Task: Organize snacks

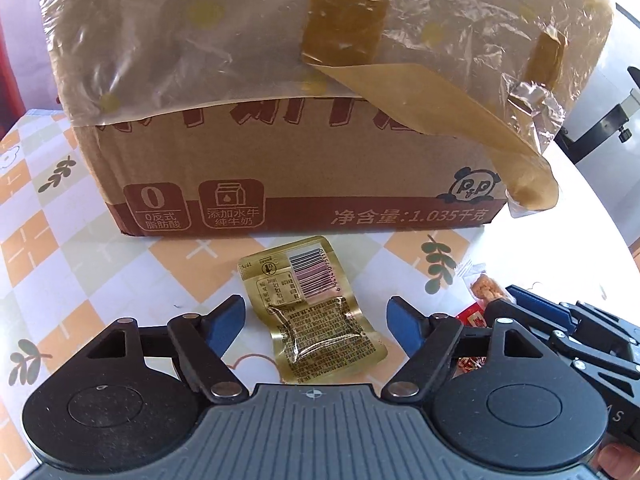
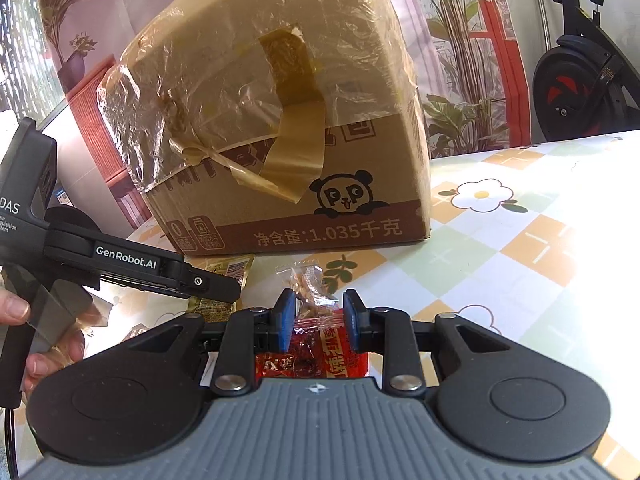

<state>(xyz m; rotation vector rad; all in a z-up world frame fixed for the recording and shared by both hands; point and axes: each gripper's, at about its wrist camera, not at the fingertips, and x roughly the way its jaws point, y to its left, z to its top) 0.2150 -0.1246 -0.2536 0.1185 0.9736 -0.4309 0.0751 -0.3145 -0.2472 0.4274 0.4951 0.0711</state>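
A large cardboard box (image 1: 304,176), wrapped in crinkled plastic film with loose brown tape, stands on the desk (image 2: 520,248) and blocks the far side. Directly before it lies a gold snack packet (image 1: 316,312), flat on the patterned cloth, between the spread jaws of the left hand-held gripper (image 1: 316,320), untouched by either pad. Just beside it, the right hand-held gripper (image 2: 318,320) is clamped on a red snack packet (image 2: 316,344). An exercise bike (image 2: 580,64) stands beyond the desk's far right edge.

Gold packet (image 1: 316,316) lies before the box (image 1: 304,152).
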